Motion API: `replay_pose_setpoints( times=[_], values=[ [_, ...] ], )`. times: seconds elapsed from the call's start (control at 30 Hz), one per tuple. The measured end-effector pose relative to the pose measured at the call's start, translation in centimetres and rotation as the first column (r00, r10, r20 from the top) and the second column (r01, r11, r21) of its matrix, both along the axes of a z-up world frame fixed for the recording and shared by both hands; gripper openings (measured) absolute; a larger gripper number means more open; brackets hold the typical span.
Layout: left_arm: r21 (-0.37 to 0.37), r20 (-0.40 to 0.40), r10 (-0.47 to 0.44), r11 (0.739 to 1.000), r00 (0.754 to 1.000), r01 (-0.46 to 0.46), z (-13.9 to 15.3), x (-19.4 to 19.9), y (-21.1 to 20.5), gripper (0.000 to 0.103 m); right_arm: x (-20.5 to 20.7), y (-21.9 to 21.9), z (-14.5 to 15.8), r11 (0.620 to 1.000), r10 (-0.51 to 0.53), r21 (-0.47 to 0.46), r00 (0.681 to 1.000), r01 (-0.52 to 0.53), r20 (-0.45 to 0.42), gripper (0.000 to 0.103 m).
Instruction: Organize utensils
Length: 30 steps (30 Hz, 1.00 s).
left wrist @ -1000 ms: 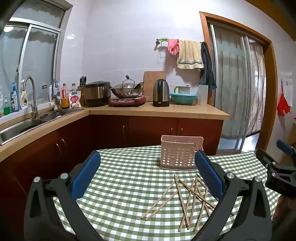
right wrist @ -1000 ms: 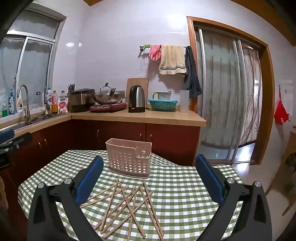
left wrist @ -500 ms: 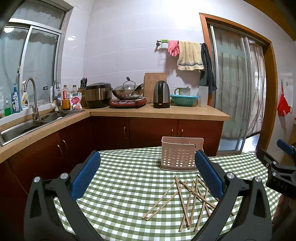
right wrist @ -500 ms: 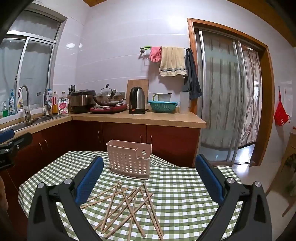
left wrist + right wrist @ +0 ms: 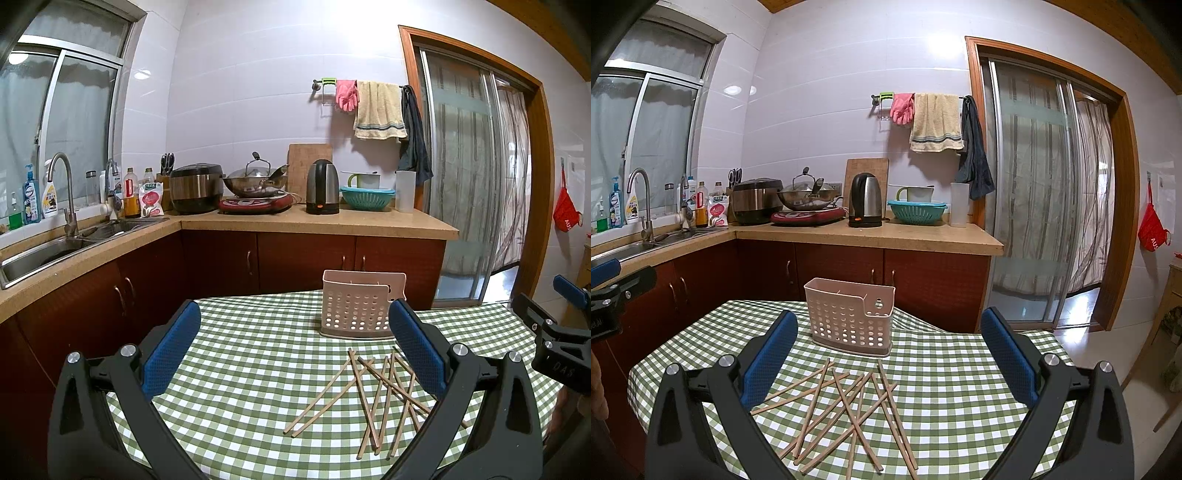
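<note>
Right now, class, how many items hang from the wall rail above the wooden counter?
3, left to right: pink rubber glove, beige striped towel, dark cloth on the end hook. A second glove may be hidden.

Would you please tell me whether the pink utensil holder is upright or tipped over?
Upright: the pink utensil holder stands on its base on the checked tablecloth, opening upward, behind the scattered chopsticks.
</note>
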<state>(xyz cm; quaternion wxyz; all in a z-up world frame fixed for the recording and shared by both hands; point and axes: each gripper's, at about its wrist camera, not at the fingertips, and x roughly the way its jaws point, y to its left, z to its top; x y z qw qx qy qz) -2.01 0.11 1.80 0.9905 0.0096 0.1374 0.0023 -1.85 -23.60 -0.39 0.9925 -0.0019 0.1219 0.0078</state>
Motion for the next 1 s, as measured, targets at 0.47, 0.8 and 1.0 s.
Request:
replay_pose_setpoints(
  times=[0.47, 0.8, 1.0],
  values=[
    [-0.001, 0.001, 0.0, 1.0, 1.0, 0.0, 0.0, -0.2, 0.0, 0.099, -0.1, 0.1, 0.1, 1.0, -0.001, -0.002, 1.0, 0.001, 0.001, 0.097],
    [-0.001, -0.001, 0.001, 1.0, 1.0, -0.001, -0.3, -0.2, -0.1, 0.099, -0.2, 0.2, 0.1, 1.0, -0.001, -0.003, 1.0, 0.001, 0.003, 0.097],
    [-0.002, -0.005, 0.0, 1.0, 1.0, 0.0, -0.6, -0.3, -0.1, 0.099, -0.2, 0.2, 0.1, 1.0, -0.001, -0.002, 1.0, 0.001, 0.003, 0.097]
  ],
)
